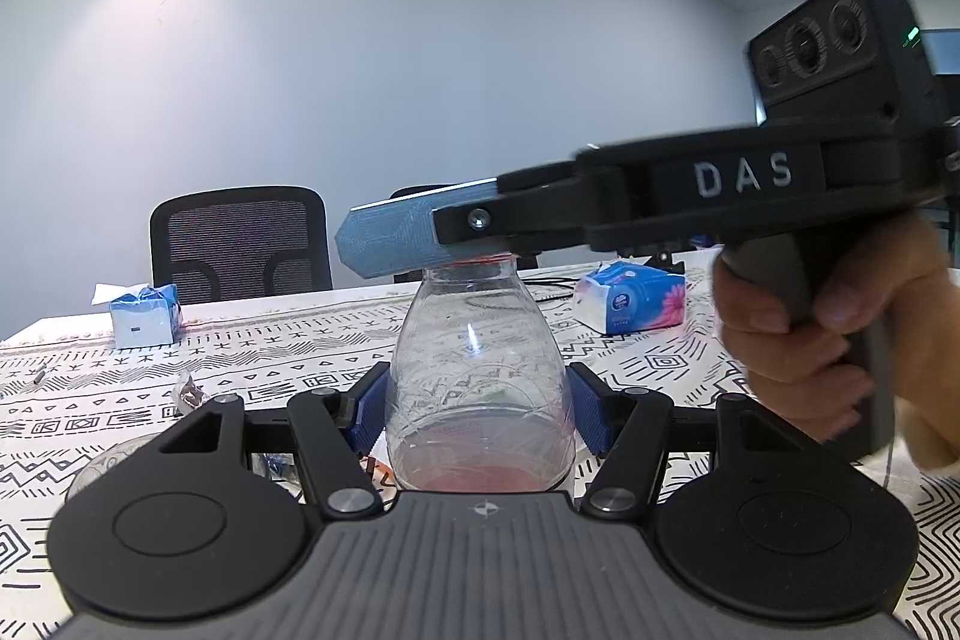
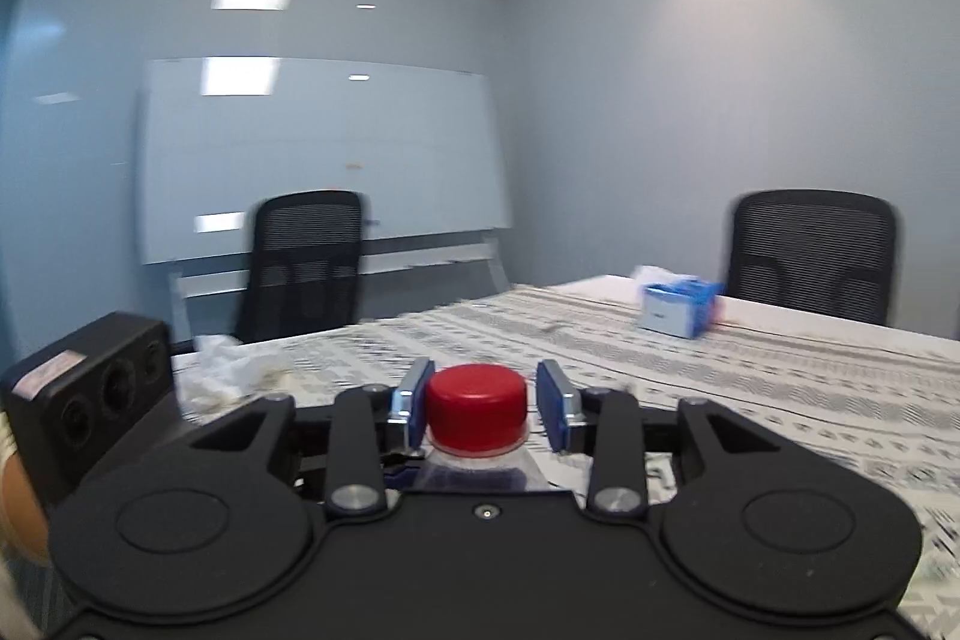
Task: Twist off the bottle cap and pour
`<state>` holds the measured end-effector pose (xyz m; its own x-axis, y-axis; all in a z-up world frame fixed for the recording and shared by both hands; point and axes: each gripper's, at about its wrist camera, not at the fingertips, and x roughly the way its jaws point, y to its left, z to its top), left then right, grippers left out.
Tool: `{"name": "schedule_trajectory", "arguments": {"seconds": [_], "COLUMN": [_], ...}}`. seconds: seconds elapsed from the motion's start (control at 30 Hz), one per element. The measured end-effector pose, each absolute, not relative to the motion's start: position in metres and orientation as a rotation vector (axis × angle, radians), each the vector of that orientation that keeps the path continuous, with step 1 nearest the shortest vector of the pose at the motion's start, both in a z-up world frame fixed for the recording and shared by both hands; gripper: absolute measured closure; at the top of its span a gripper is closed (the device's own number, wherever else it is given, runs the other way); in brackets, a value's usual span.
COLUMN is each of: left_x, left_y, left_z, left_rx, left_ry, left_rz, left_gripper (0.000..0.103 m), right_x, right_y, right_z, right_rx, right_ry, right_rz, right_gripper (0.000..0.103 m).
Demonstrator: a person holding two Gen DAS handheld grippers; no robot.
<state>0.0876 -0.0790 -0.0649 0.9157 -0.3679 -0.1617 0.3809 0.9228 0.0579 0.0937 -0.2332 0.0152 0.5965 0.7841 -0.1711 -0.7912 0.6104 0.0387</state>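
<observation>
My left fingers [image 1: 479,415] are closed on the clear bottle [image 1: 480,376], blue pads pressed to both its sides, holding it upright on the patterned bench [image 1: 270,364]. A little red liquid sits at its bottom. My right fingers [image 2: 477,403] straddle the red cap [image 2: 476,403], parted: the left pad looks to touch it, the right pad stands just apart. Farther off lie a blue tissue box [image 1: 146,314], a floral tissue pack [image 1: 630,303] and black chairs [image 1: 240,235].
</observation>
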Motion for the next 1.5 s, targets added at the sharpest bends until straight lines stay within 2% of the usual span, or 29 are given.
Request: {"name": "schedule_trajectory", "arguments": {"seconds": [0.27,0.37,0.67,1.5], "left_x": [0.088,0.088,0.09,0.091], "left_y": [-0.081,-0.082,-0.081,-0.083], "left_z": [-0.065,-0.065,-0.065,-0.064], "left_rx": [0.089,0.09,0.091,0.086], "left_ry": [0.146,0.144,0.14,0.133], "left_rz": [-0.379,-0.376,-0.377,-0.383], "left_gripper": [0.044,0.044,0.044,0.045], "right_x": [0.069,0.07,0.067,0.118], "right_y": [-0.218,-0.215,-0.214,-0.26], "right_z": [0.014,0.01,0.005,0.009], "right_rx": [-0.062,-0.049,-0.063,-0.032], "right_ry": [0.14,0.147,0.122,0.12], "right_rz": [0.704,0.709,0.73,1.195], "right_gripper": [0.059,0.069,0.069,0.07]}}
